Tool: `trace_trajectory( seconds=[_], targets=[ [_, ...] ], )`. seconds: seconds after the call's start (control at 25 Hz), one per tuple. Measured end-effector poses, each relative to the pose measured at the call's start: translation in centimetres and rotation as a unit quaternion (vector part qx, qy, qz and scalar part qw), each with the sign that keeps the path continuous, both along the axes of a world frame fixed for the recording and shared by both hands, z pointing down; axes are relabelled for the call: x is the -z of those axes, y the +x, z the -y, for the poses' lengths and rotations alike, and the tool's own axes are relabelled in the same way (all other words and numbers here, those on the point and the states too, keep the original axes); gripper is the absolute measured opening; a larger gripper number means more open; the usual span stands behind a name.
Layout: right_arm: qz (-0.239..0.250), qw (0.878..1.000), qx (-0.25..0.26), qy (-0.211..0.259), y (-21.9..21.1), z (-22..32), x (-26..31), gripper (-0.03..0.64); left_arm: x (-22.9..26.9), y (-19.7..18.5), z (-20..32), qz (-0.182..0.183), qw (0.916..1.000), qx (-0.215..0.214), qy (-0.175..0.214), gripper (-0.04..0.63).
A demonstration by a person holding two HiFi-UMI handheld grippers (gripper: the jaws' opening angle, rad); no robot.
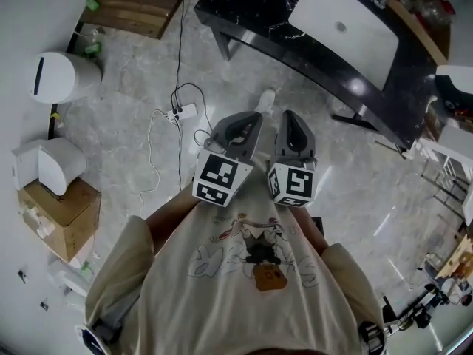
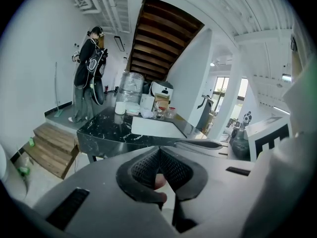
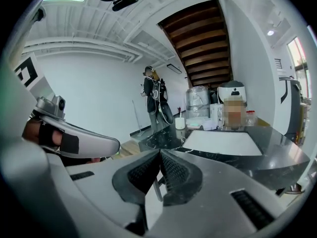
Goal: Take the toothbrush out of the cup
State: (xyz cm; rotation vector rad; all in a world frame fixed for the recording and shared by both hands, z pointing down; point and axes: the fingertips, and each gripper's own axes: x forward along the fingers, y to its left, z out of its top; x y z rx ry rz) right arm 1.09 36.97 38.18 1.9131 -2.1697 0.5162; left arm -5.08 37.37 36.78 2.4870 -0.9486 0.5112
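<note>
Both grippers are held close to the person's chest, above the floor and short of the black marble table (image 1: pixel 251 6). My left gripper (image 1: pixel 253 118) is shut, its pads meeting at the tip (image 2: pixel 158 150) with nothing held. My right gripper (image 1: pixel 290 118) is shut and empty too (image 3: pixel 160 152). They sit side by side. A small white cup (image 2: pixel 120 107) stands on the table's far end, also seen as the cup (image 3: pixel 180 123) in the right gripper view. No toothbrush can be made out at this distance.
A white mat (image 1: pixel 344 28) lies on the table, with jars and appliances (image 2: pixel 148 100) behind it. A power strip with cables (image 1: pixel 181 113) lies on the floor. A white bin (image 1: pixel 55 76), cardboard box (image 1: pixel 63 209) and wooden steps (image 1: pixel 137 2) are left. Another person (image 2: pixel 89 78) stands by the stairs.
</note>
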Motion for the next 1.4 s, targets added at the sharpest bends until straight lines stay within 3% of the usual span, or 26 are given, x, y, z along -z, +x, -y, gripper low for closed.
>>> trace_trajectory(
  seconds=[0.24, 0.36, 0.56, 0.8, 0.96, 1.12, 1.4],
  targets=[
    [0.005, 1.000, 0.003, 0.014, 2.7, 5.1, 0.5, 0.020, 0.3, 2.4, 5.0, -0.006, 0.9999, 0.011, -0.003, 0.014],
    [0.006, 1.000, 0.029, 0.009, 3.6, 9.1, 0.1, 0.020, -0.5, 4.0, 8.1, 0.004, 0.9999, 0.009, -0.009, 0.014],
    [0.012, 0.998, 0.052, 0.030, 5.8, 15.8, 0.9, 0.020, 0.8, 5.1, 14.0, 0.023, 0.9991, 0.026, 0.024, 0.014],
    [0.027, 0.995, 0.079, 0.051, 6.2, 20.9, 2.6, 0.020, 2.3, 7.3, 18.9, 0.024, 0.9982, 0.045, 0.031, 0.014],
    [0.031, 0.995, 0.085, 0.043, 7.4, 24.1, 2.0, 0.020, 1.9, 8.5, 21.6, 0.034, 0.9977, 0.048, 0.032, 0.014],
    [0.041, 0.995, 0.088, 0.027, 7.5, 25.6, 1.2, 0.020, 1.2, 8.9, 23.4, 0.028, 0.9979, 0.059, 0.001, 0.014],
    [0.036, 0.998, 0.053, -0.029, 7.1, 29.2, -1.7, 0.020, -0.7, 8.8, 27.8, 0.024, 0.9989, 0.029, -0.030, 0.015]
  ],
)
